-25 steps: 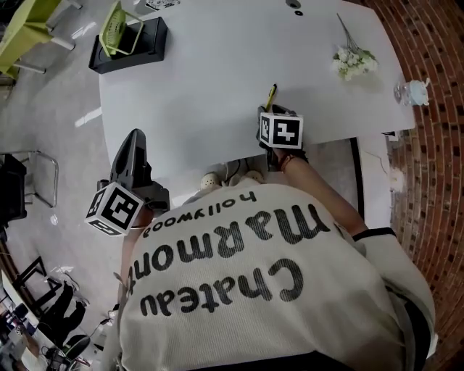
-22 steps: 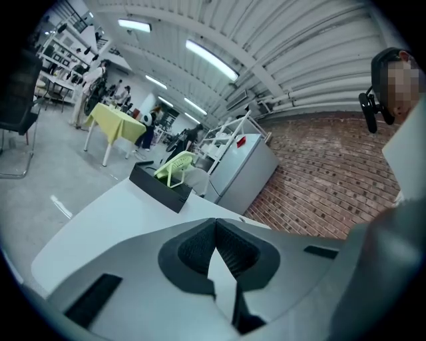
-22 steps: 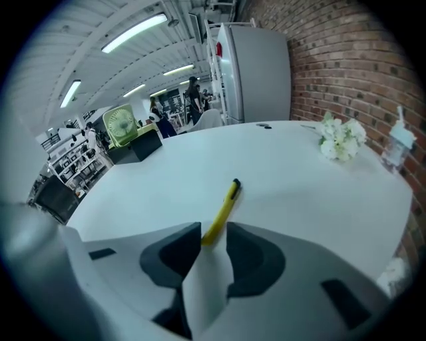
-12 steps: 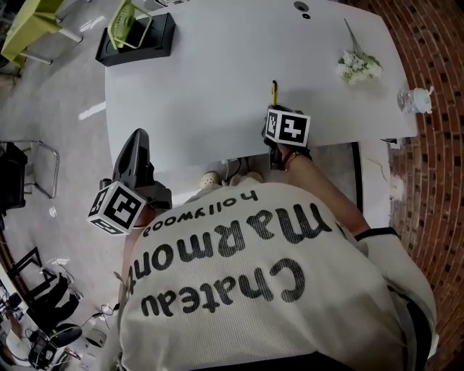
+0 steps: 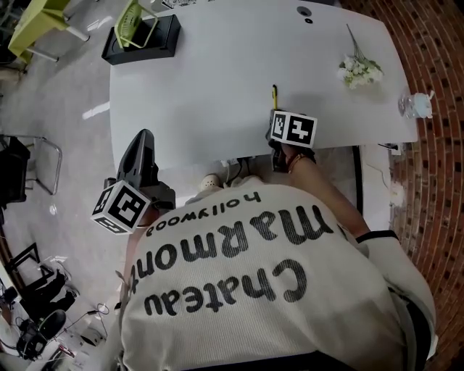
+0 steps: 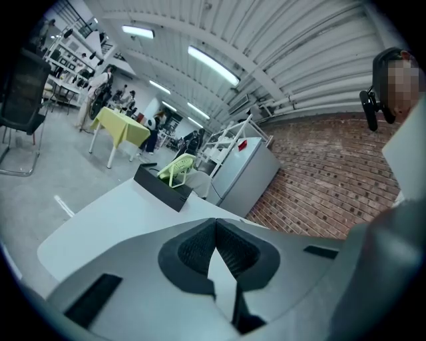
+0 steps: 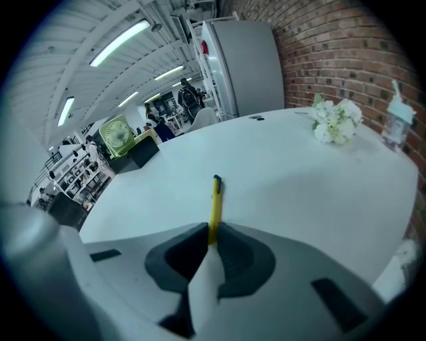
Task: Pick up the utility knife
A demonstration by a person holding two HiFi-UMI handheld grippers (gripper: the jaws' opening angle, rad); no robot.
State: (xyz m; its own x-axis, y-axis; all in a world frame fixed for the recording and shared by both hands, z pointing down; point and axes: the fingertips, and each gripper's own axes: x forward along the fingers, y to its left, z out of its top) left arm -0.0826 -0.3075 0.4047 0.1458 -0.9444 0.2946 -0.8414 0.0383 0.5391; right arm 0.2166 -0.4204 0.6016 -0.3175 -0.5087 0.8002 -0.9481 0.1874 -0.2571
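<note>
The utility knife (image 5: 274, 95) is slim and yellow with a dark tip, and it lies on the white table (image 5: 203, 80) near the front edge. My right gripper (image 5: 277, 114) points down at its near end. In the right gripper view the jaws are closing, the dark pads pinch the knife (image 7: 215, 198) at the right gripper (image 7: 211, 230), and the rest of it sticks out ahead. My left gripper (image 5: 143, 139) hovers off the table's left front corner. Seen in its own view, the left gripper (image 6: 215, 224) is shut with nothing between its pads.
A black tray holding a green fan (image 5: 141, 36) sits at the table's far left corner. White flowers (image 5: 358, 69) and a small clear bottle (image 5: 415, 103) lie at the right, near a brick wall. A small dark disc (image 5: 303, 10) is at the far edge.
The knife, slanted a second ago, now points straight away from the right gripper, which has edged slightly right. The left gripper has kept its place.
</note>
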